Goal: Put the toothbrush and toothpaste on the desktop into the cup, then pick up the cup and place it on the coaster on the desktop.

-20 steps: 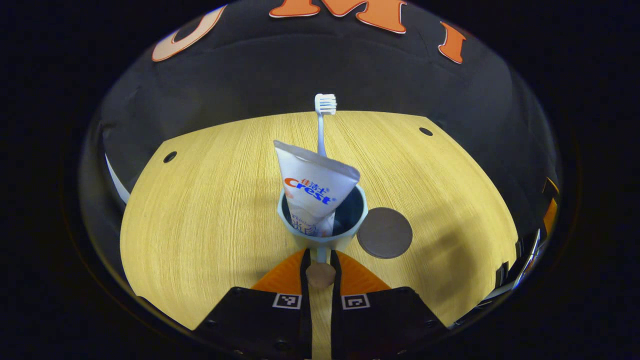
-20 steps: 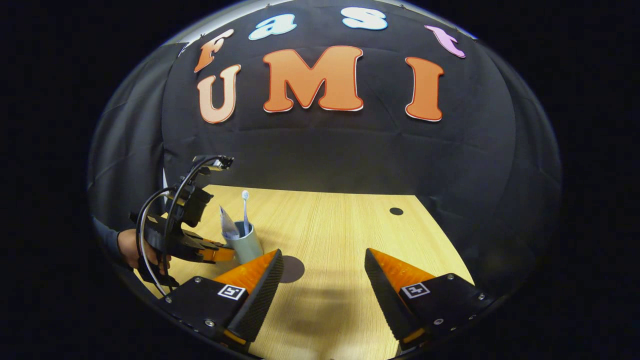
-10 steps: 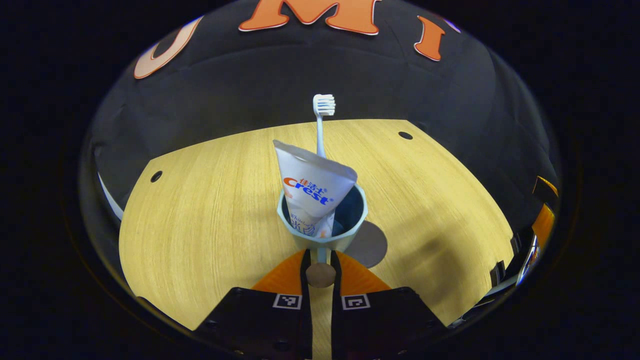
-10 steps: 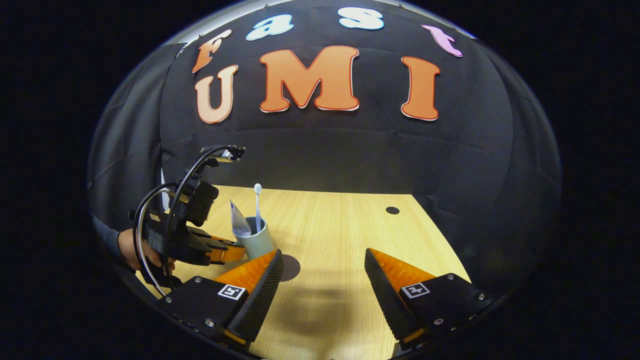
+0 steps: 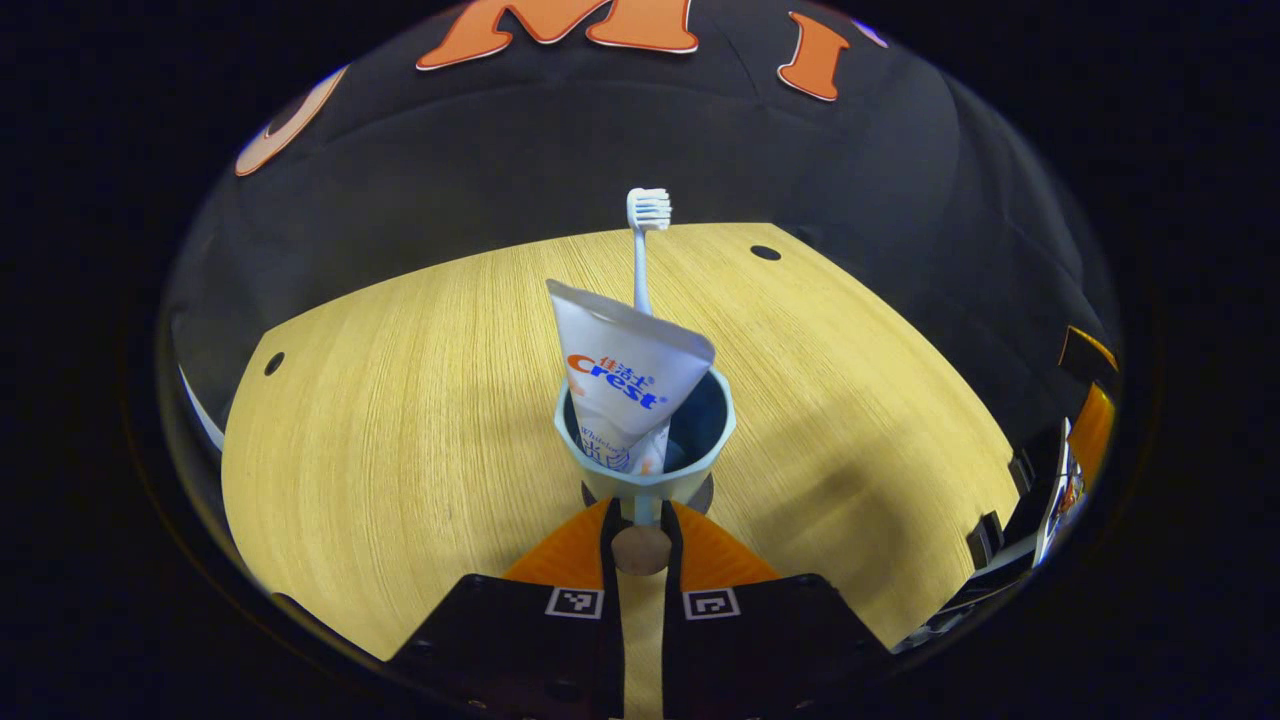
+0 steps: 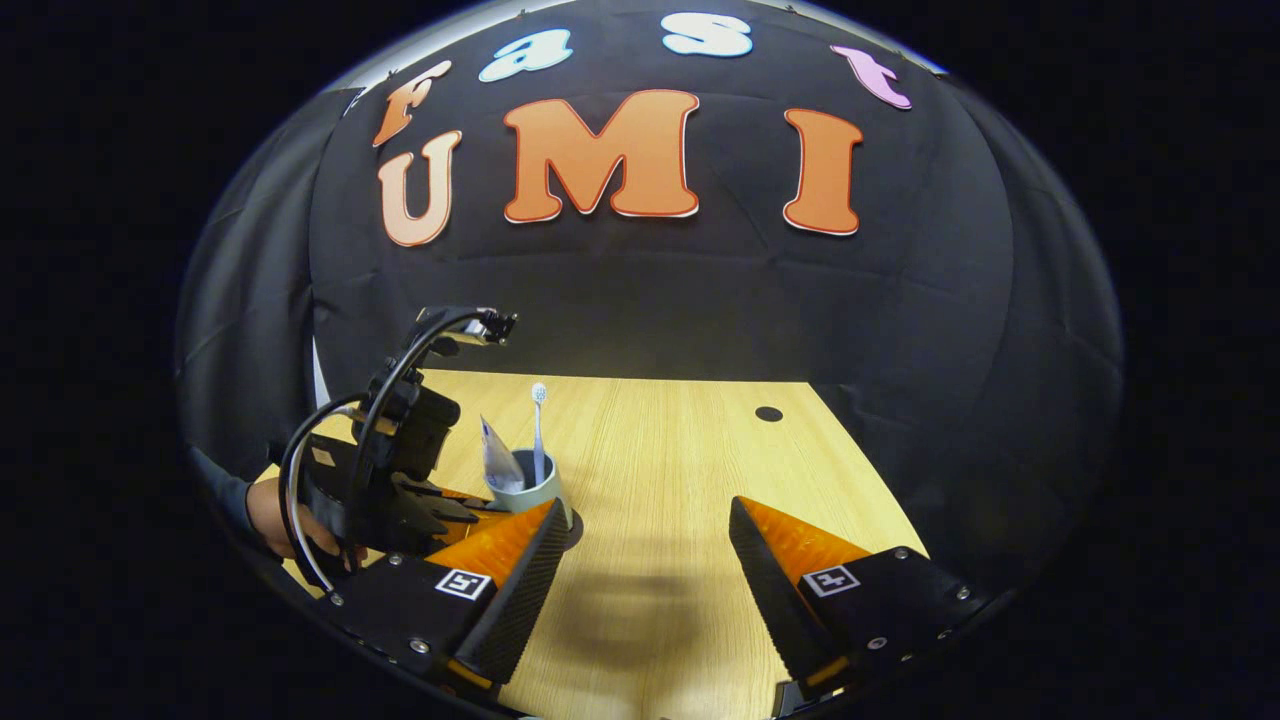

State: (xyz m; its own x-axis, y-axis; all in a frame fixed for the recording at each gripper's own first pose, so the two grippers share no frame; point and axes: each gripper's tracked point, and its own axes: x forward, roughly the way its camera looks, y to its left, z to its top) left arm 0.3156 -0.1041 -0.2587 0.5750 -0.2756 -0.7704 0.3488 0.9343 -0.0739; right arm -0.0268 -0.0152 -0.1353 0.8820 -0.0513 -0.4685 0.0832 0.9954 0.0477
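Gripping the pale blue-grey plastic cup (image 5: pixel 645 440) by what looks like its handle, the left gripper (image 5: pixel 640 520) has its two orange fingers drawn nearly together on a narrow part at the cup's near side, so the load hangs straight ahead of the fingers and the mouth stays level. That hold makes sense: taking the cup from the side leaves its contents untouched and the base free to be set down. Inside stand the white plastic toothbrush (image 5: pixel 642 250) and the white toothpaste tube (image 5: pixel 625 380). The toothbrush's long axis runs close to vertical, bristle head up and well above the rim; the tube's long axis leans, crimped flat end up, cap end down in the cup. A sliver of the round dark brown coaster (image 5: pixel 700 497) peeks out just below the cup's base, so the cup appears to be over it; whether it touches cannot be told. Off to the side, the right gripper (image 6: pixel 645 560) hovers idle above the light wooden desktop (image 6: pixel 680 450), its jaws spread wide on nothing, and from there the cup (image 6: pixel 530 490) sits beside the person's hand (image 6: pixel 275 515).
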